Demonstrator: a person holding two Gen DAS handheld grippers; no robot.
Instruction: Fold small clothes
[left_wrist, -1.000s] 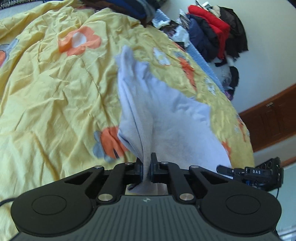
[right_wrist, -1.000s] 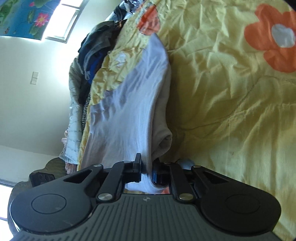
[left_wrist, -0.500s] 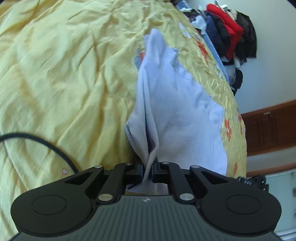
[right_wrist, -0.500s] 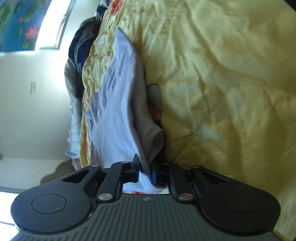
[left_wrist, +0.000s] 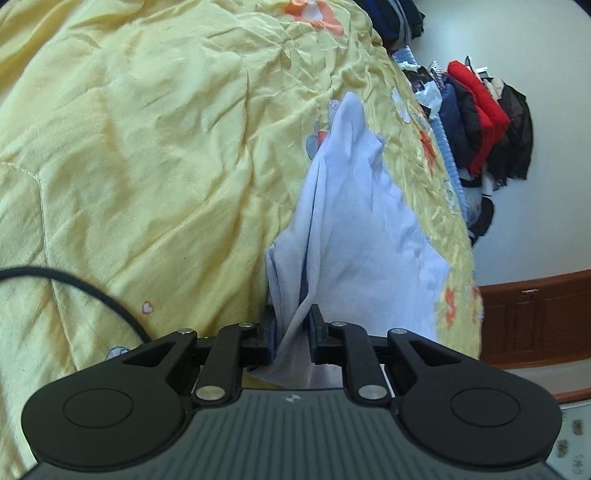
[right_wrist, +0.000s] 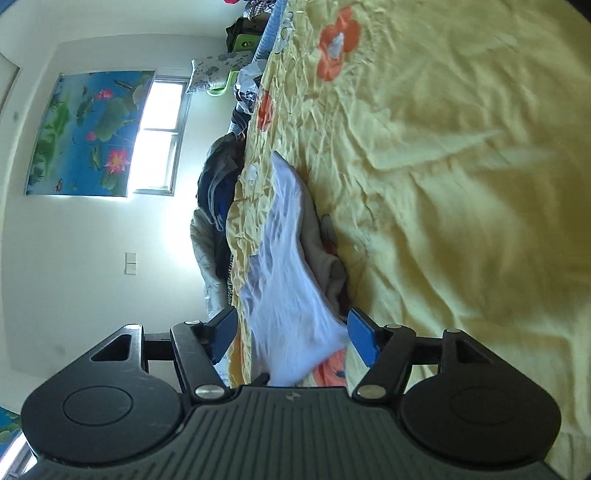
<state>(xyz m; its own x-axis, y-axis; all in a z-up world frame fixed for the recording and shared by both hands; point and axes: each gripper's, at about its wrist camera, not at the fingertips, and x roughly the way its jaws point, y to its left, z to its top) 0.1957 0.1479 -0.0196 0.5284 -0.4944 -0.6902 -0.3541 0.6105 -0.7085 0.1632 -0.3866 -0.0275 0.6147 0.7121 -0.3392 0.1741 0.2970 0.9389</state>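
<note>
A white small garment (left_wrist: 354, 229) lies folded lengthwise on the yellow flowered bedspread (left_wrist: 147, 147). In the left wrist view its near end is bunched between the fingers of my left gripper (left_wrist: 293, 325), whose jaws are opening a little while the cloth still fills the gap. In the right wrist view the same garment (right_wrist: 288, 266) stretches away along the edge of the bedspread (right_wrist: 461, 184). My right gripper (right_wrist: 291, 332) is opening wide. Its blue pads (right_wrist: 364, 339) stand apart on either side of the garment's near end without touching it.
A black cable (left_wrist: 74, 280) crosses the bedspread at the left. Piled clothes (left_wrist: 480, 110) and a wooden cabinet (left_wrist: 535, 314) stand beyond the bed's right edge. In the right wrist view a heap of clothes (right_wrist: 218, 192), a window (right_wrist: 162, 133) and a pond poster (right_wrist: 85, 133) lie past the bed.
My right gripper has let go of the garment and its jaws have spread wide. Both grippers moved across the bed with the cloth. The left jaws have parted slightly.
</note>
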